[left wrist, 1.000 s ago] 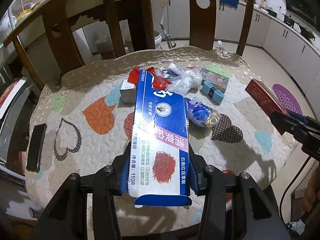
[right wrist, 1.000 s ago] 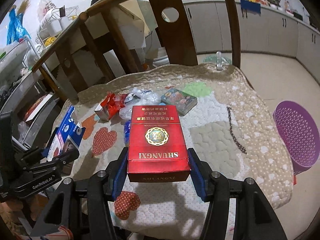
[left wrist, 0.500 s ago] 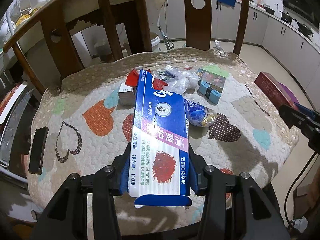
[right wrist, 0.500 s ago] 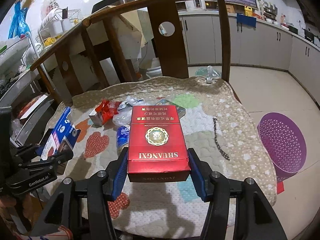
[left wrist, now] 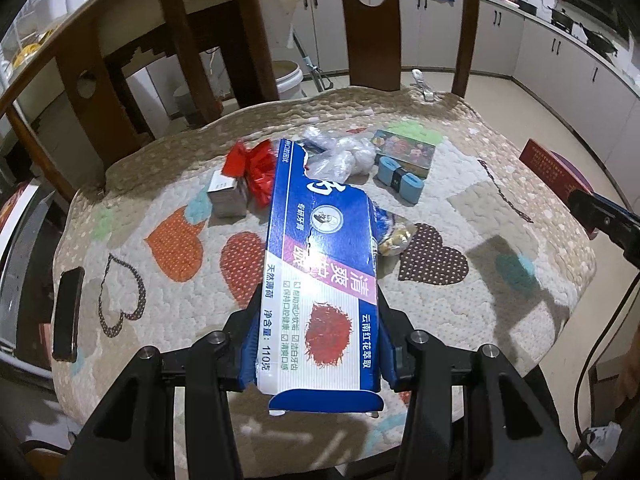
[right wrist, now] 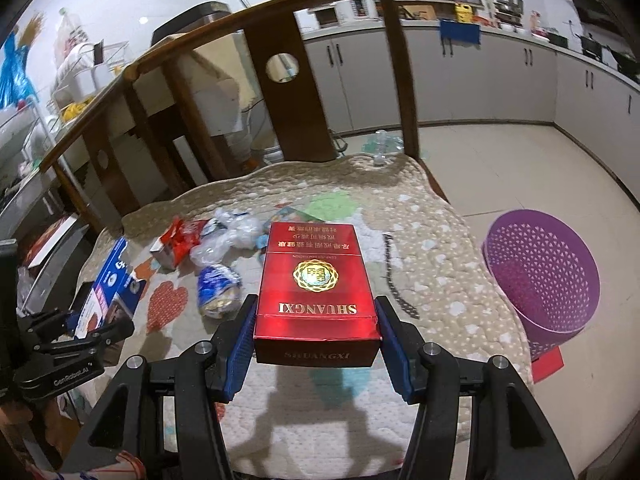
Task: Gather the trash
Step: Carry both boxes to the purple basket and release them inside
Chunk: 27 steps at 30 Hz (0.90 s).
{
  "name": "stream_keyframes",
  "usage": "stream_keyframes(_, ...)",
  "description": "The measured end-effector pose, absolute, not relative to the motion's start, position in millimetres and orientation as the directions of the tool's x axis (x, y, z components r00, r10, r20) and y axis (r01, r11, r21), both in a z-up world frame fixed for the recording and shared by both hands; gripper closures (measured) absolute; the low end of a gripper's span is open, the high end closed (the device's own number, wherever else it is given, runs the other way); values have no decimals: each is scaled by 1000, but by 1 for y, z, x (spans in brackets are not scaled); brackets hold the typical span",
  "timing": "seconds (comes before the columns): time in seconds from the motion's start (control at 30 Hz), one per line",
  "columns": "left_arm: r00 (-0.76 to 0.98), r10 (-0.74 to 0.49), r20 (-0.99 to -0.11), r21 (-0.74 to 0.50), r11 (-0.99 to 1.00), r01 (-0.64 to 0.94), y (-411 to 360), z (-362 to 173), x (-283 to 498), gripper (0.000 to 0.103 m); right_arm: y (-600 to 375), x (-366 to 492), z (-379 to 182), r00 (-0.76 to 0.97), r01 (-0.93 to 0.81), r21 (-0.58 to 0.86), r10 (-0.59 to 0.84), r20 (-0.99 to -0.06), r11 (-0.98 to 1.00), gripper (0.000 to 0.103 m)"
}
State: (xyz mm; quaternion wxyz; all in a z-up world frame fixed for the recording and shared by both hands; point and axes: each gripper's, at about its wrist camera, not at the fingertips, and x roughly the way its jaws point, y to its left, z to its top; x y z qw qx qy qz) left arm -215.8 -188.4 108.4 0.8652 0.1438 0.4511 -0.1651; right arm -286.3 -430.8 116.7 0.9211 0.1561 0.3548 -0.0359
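Observation:
My left gripper (left wrist: 318, 344) is shut on a blue and white toothpaste box (left wrist: 320, 264), held above the quilted seat cushion (left wrist: 140, 200); the box also shows in the right wrist view (right wrist: 110, 284). My right gripper (right wrist: 316, 344) is shut on a red cigarette carton (right wrist: 316, 276), also seen at the right in the left wrist view (left wrist: 556, 172). On the cushion lie a red wrapper (left wrist: 256, 168), a clear plastic bag (left wrist: 340, 154), a blue snack packet (right wrist: 218, 288) and a colourful small box (left wrist: 404, 148). A purple basket (right wrist: 540, 276) stands on the floor to the right.
A small grey box (left wrist: 228, 196) and a blue two-roll item (left wrist: 400, 180) lie on the cushion. A black phone (left wrist: 68, 316) lies at its left edge. The wooden chair back (left wrist: 372, 28) rises behind. Kitchen cabinets (right wrist: 480, 76) line the far wall.
Both grippers have risen and pulled back a little with their boxes. The purple basket now shows more fully in the right wrist view.

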Motion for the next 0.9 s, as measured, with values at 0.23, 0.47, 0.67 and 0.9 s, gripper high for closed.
stream_keyframes(0.23,509,-186,-841,93,876,473,-220,105,-210,57,-464,-291,105,743,244,280,7,-669,929,42)
stream_keyframes(0.47,423,-299,-855,12,804,594,-289,107,-193,57,-524,-305,97,734,356,284,-78,-675,891,42)
stream_keyframes(0.67,311,-421,-852,-88,701,708,-381,112,-179,57,-595,-315,86,705,467,289,-155,-692,836,42)
stream_keyframes(0.9,150,-517,-843,-226,593,773,-486,104,-170,57,-658,-320,63,675,546,310,-188,-714,779,42)
